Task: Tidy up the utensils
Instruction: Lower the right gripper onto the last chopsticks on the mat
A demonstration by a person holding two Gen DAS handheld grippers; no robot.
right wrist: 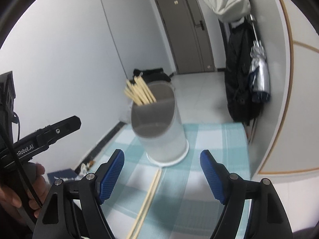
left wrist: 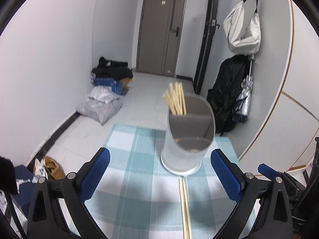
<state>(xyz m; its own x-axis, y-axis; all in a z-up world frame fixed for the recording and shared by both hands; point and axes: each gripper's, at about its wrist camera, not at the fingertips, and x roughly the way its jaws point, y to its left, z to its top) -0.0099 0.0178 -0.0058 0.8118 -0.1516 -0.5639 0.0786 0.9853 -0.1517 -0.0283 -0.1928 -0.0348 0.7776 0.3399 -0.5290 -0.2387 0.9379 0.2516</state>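
Your checked tablecloth (left wrist: 135, 159) ends at its far edge above open tiled floor (left wrist: 151, 87). The utensil holder (left wrist: 185, 145) stands near that edge; loose chopsticks (right wrist: 148, 197) lie before it. Left gripper (left wrist: 159, 171) and right gripper (right wrist: 162, 176) stand wide, empty.

A desk covered by a woven cloth checked in pale teal and white (left wrist: 137, 159) carries the things. On the cloth stands a frosted white plastic cylinder holder (left wrist: 184, 155) with a grey inner lining, upright, toward the far right part of the desk; its slanted rim is higher at the back. A divider splits it inside, and a bunch of pale wooden chopsticks (left wrist: 176, 98) stands in the rear left compartment, leaning left. Just in front of the holder's base, a pair of pale wooden chopsticks (left wrist: 185, 209) lies flat on the cloth, side by side, far tips next to the base, running toward the near edge.
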